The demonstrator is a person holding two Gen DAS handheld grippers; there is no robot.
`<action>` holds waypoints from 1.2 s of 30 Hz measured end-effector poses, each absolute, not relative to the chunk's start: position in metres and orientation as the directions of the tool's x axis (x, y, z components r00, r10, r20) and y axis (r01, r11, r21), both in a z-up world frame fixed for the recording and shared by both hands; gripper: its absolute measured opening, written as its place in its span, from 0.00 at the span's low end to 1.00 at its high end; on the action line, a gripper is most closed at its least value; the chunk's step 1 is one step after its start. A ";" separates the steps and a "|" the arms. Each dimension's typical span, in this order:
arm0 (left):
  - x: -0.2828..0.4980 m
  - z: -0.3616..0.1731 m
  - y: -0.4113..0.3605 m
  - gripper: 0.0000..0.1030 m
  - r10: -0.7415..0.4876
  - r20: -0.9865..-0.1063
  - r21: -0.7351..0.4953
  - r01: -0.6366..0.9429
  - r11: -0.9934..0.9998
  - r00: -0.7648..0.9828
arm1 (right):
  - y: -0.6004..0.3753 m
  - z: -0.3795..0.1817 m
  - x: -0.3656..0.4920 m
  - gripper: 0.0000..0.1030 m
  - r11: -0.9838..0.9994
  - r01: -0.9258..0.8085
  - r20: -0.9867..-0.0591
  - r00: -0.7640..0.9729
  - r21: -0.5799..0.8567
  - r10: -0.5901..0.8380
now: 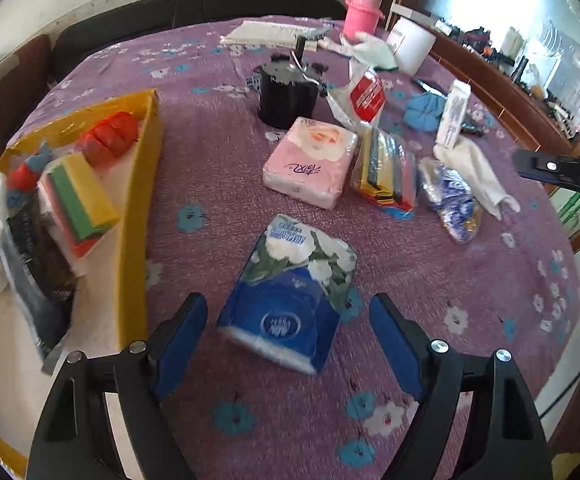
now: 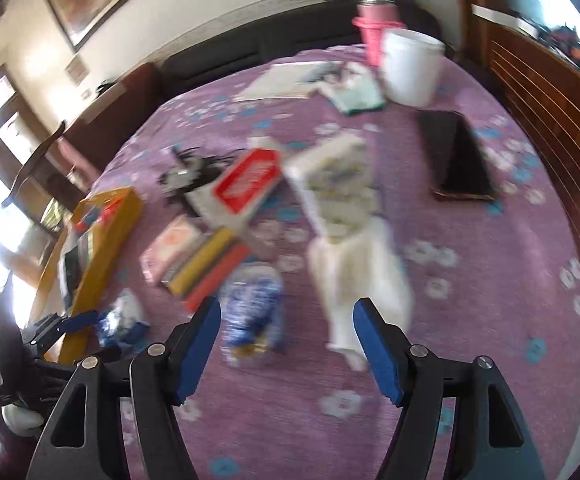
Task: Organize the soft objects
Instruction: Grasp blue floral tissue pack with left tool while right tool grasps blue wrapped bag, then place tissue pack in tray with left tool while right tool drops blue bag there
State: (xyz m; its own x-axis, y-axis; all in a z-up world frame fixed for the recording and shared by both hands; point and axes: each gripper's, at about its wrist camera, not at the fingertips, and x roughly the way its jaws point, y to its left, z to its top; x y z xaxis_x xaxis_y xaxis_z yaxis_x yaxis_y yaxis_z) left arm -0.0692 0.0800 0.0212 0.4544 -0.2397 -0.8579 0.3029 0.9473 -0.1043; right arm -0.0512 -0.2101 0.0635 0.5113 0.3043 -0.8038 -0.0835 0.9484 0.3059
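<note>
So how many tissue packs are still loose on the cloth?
2: the blue floral tissue pack lies between the open left gripper fingers, the pink tissue pack sits just beyond it. Others may hide in the clutter.

Two wrist cams, both low over the purple tablecloth point(image 1: 218, 152).
Each looks forward along its fingers; both catch the yellow box point(image 1: 138, 216) and pink tissue pack point(image 1: 310, 160).

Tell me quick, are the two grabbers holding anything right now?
Left gripper: open, holding nothing; the blue tissue pack lies between its fingers.
Right gripper: open, holding nothing, above the white cloth.
</note>
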 end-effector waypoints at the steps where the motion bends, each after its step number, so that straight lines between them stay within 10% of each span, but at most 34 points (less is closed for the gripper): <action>1: -0.065 0.018 0.074 0.80 -0.219 -0.858 -0.074 0.310 0.948 0.464 | -0.223 0.060 -0.053 0.71 0.946 -0.056 -0.806 0.509 0.318 0.302; 7: -0.056 0.008 0.056 0.80 -0.123 -0.859 0.046 0.314 0.948 0.497 | -0.235 0.049 -0.050 0.71 0.933 -0.031 -0.805 0.496 0.360 0.327; 11: -0.065 0.013 0.059 0.54 -0.189 -0.857 -0.012 0.349 0.937 0.479 | -0.211 0.043 -0.049 0.71 0.926 -0.108 -0.799 0.477 0.362 0.368; 22: -0.058 0.006 0.047 0.67 -0.188 -0.847 -0.005 0.346 0.938 0.497 | -0.147 0.013 -0.029 0.73 0.951 -0.197 -0.857 0.418 0.240 0.303; 27: -0.059 0.010 0.048 0.50 -0.212 -0.840 -0.038 0.336 0.941 0.499 | -0.140 0.012 -0.025 0.73 0.963 -0.196 -0.860 0.442 0.186 0.256; 31: -0.069 0.019 0.059 0.49 -0.263 -0.824 -0.100 0.329 0.939 0.501 | -0.132 0.012 -0.029 0.51 0.972 -0.201 -0.864 0.462 0.119 0.202; 36: -0.089 0.041 0.082 0.50 -0.328 -0.786 -0.178 0.318 0.931 0.523 | -0.131 0.017 -0.040 0.48 0.974 -0.199 -0.860 0.472 0.113 0.196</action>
